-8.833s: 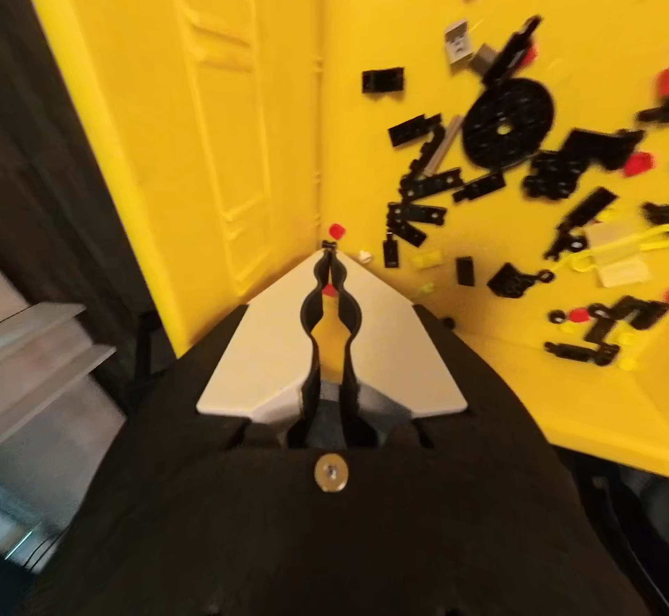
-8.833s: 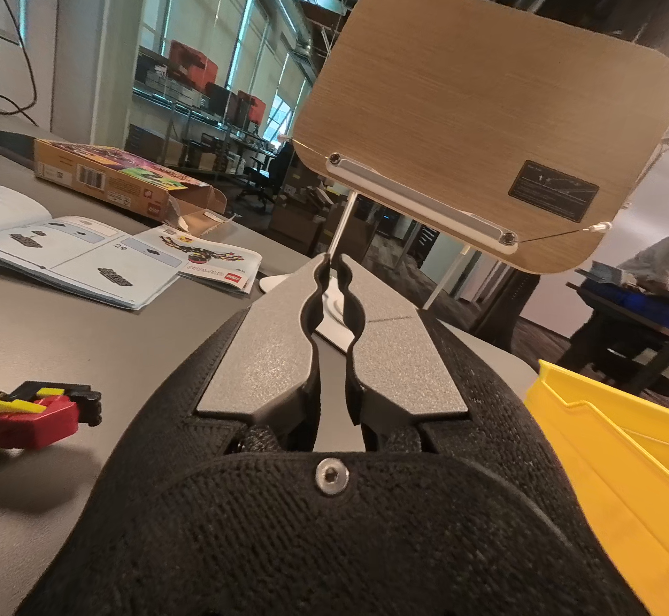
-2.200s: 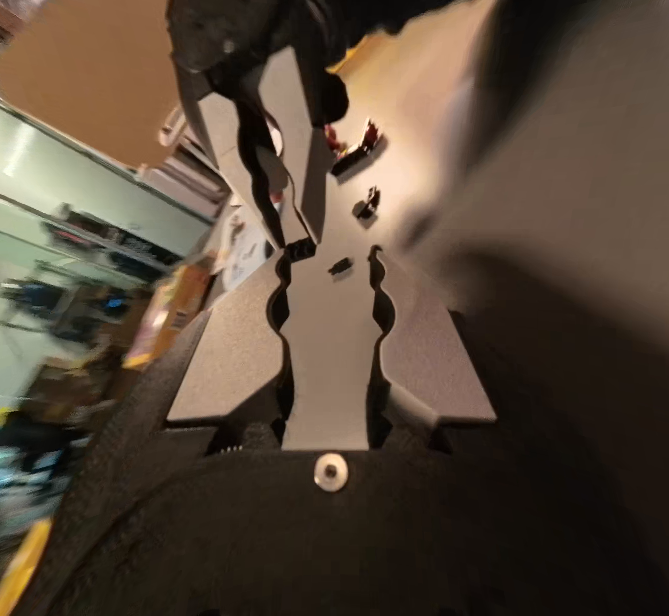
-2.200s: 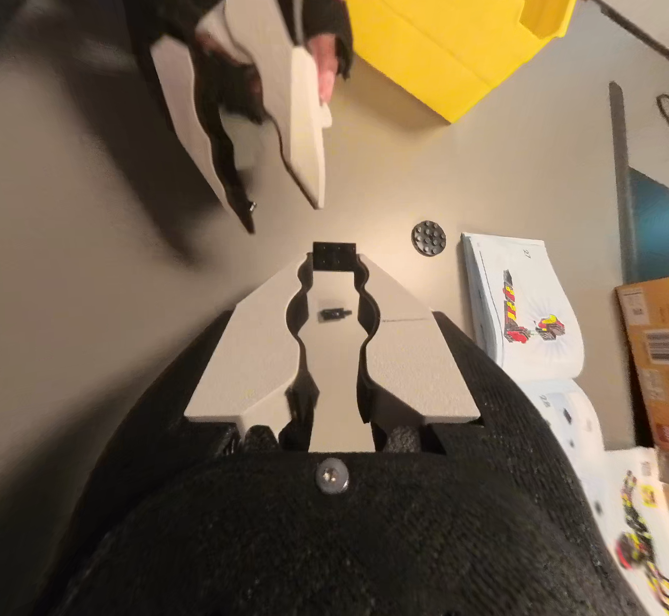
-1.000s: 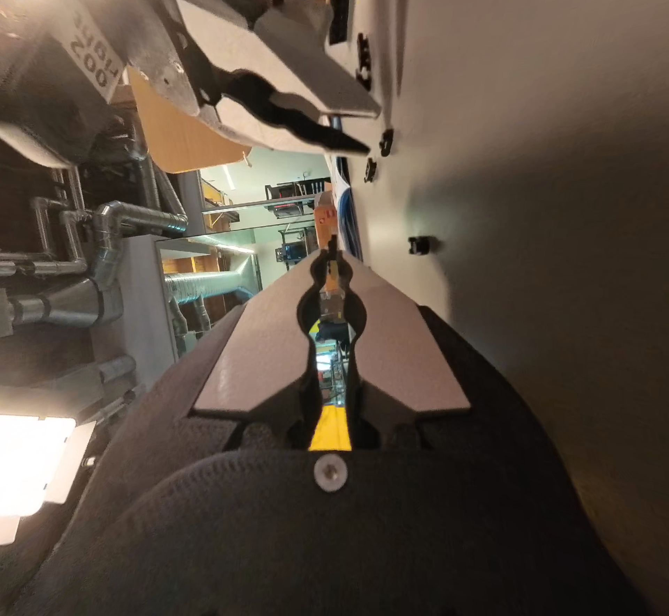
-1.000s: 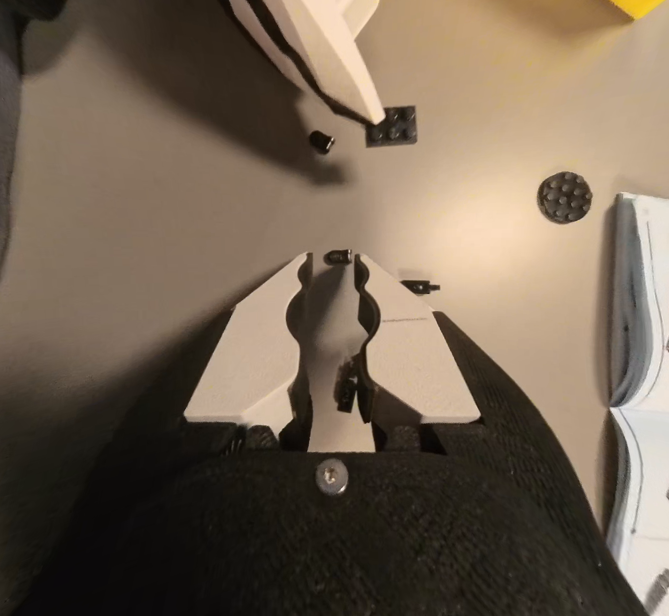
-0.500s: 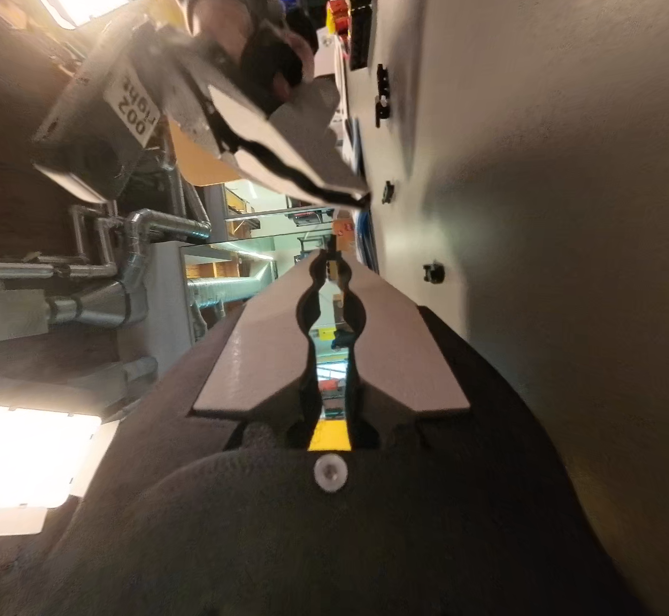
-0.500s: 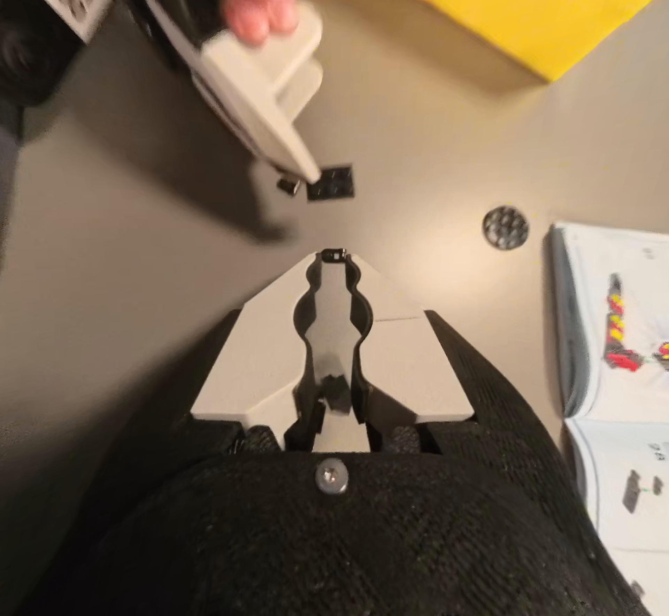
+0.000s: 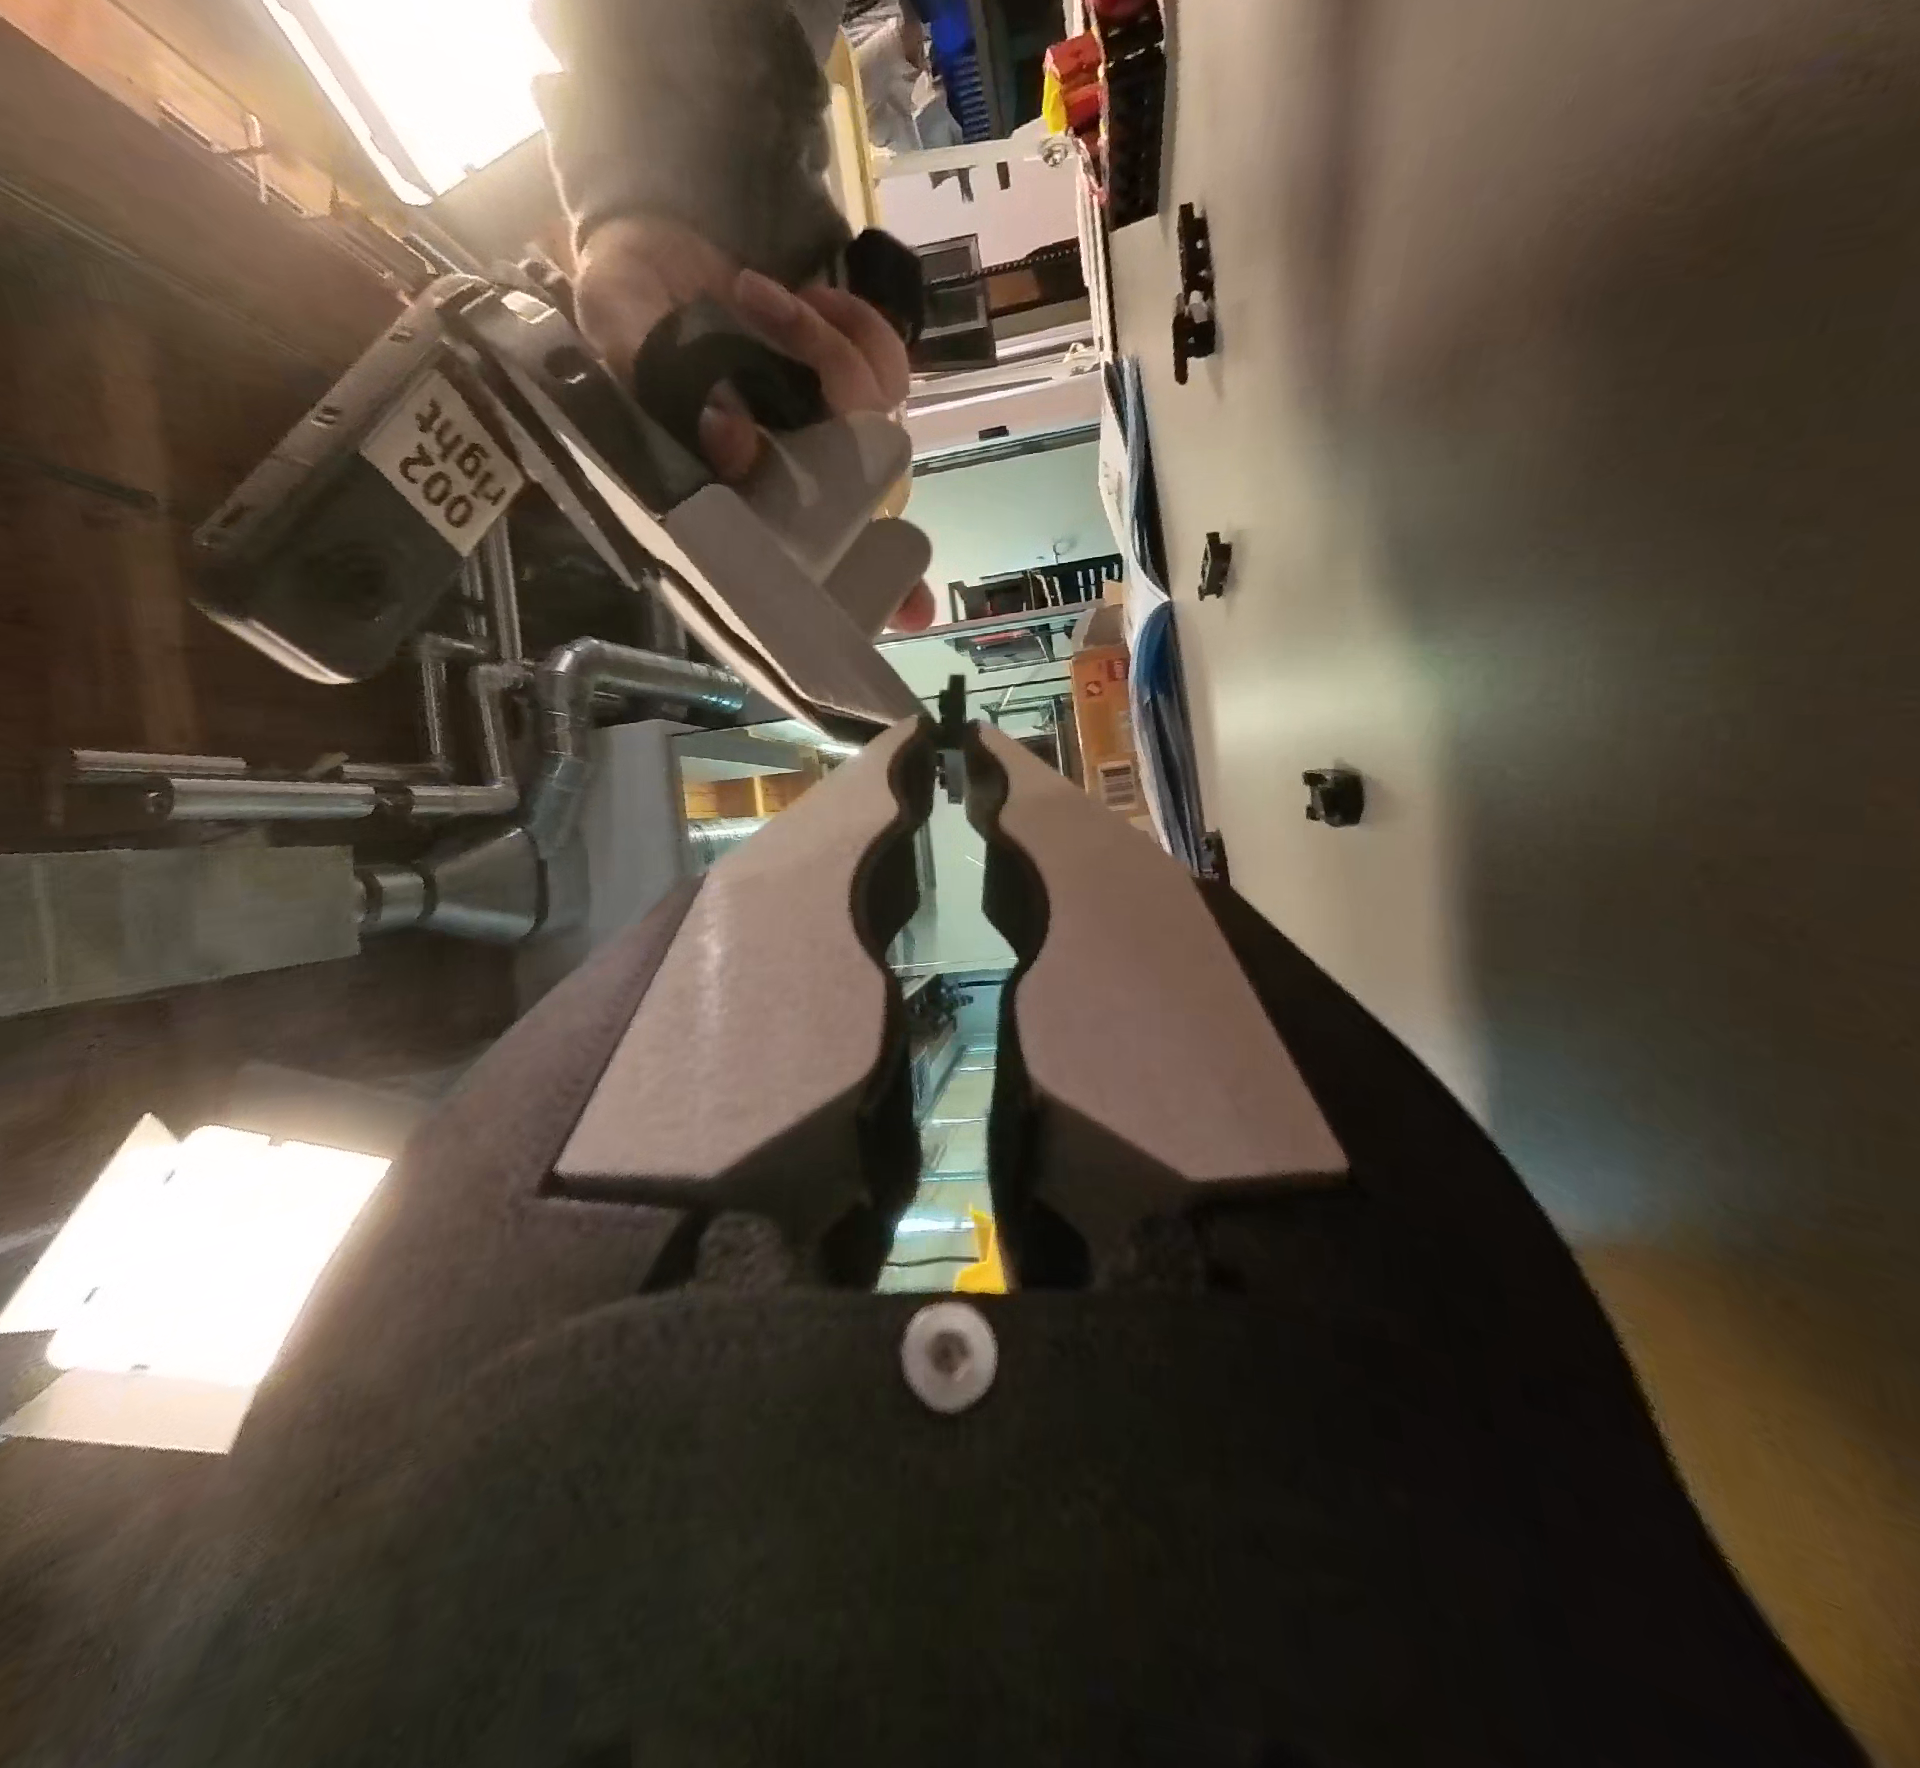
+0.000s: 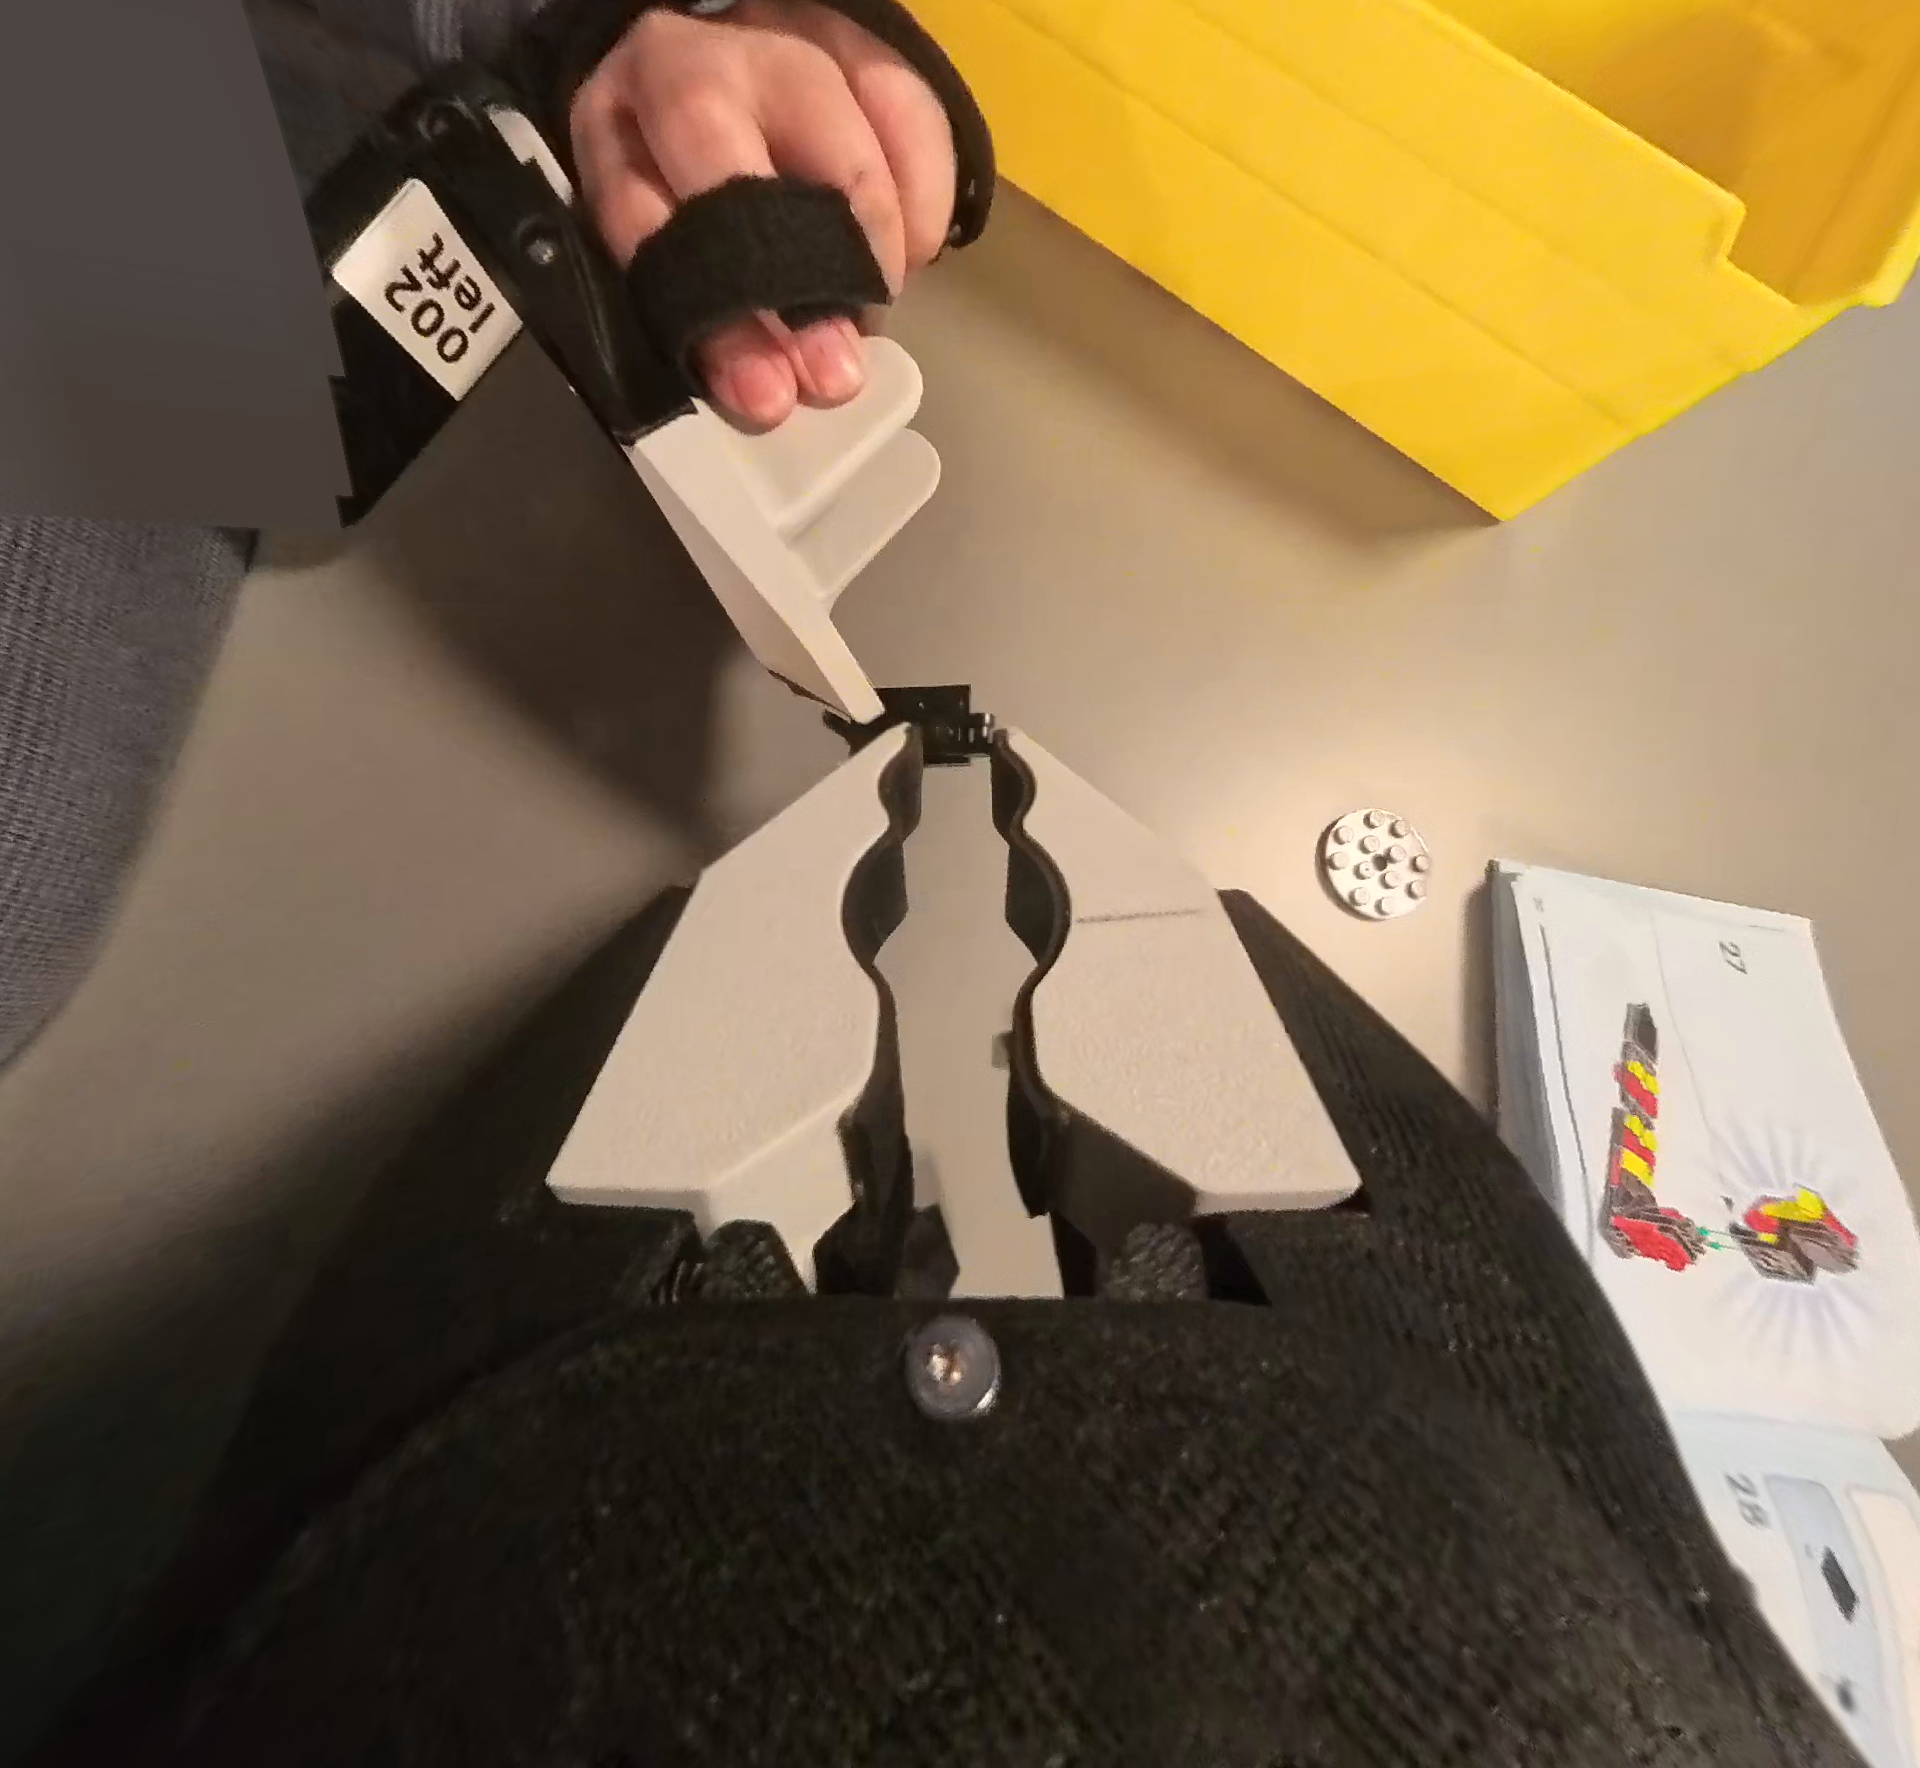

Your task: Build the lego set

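My left gripper point(image 9: 948, 754) is shut on a small black plate point(image 9: 948, 773), seen edge-on between its tips. In the right wrist view the left gripper point(image 10: 854, 702) reaches in from the upper left with that black plate point(image 10: 935, 698) at its tip. My right gripper point(image 10: 951, 744) is shut on a small black pin point(image 10: 964, 736), held right against the plate above the table. In the left wrist view the right gripper point(image 9: 902, 710) comes in from the upper left, and the pin point(image 9: 952, 692) meets my tips.
A yellow bin point(image 10: 1351, 108) stands at the back right. A round grey plate point(image 10: 1374, 861) and an open instruction booklet point(image 10: 1662, 1095) lie to the right. Loose black pieces point(image 9: 1332, 796) and a red and black assembly point(image 9: 1117, 56) sit on the grey table point(image 10: 1195, 658). My left and right fingertips are right by each other.
The right gripper closed on the pin and lifted it. Both grippers have moved together, so the pin now meets the black plate above the table.
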Action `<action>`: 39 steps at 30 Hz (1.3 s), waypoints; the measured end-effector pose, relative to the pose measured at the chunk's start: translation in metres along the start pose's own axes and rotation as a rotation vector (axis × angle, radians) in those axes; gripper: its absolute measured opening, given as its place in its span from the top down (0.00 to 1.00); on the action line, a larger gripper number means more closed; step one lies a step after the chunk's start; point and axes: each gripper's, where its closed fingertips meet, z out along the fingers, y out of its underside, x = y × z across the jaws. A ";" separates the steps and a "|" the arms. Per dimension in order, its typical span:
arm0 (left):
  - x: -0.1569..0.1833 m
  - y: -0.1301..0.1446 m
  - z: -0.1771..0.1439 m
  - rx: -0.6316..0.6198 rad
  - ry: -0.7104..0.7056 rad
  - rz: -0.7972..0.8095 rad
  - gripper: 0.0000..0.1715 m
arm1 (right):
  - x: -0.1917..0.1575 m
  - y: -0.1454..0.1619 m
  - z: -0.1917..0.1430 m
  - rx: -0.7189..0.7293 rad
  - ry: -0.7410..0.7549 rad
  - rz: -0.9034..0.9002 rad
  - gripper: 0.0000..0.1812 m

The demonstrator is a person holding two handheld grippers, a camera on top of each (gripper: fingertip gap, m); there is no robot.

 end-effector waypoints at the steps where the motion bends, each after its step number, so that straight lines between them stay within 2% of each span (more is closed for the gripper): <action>1: 0.000 0.000 0.000 0.003 -0.003 0.003 0.98 | 0.000 0.000 0.000 -0.004 0.004 -0.011 0.94; 32: -0.004 0.000 -0.002 -0.003 -0.029 0.016 0.98 | -0.003 -0.001 0.000 -0.013 0.058 -0.083 0.92; 39: -0.006 0.005 -0.002 -0.013 -0.016 -0.087 0.98 | 0.005 -0.008 -0.012 0.027 0.148 -0.161 0.84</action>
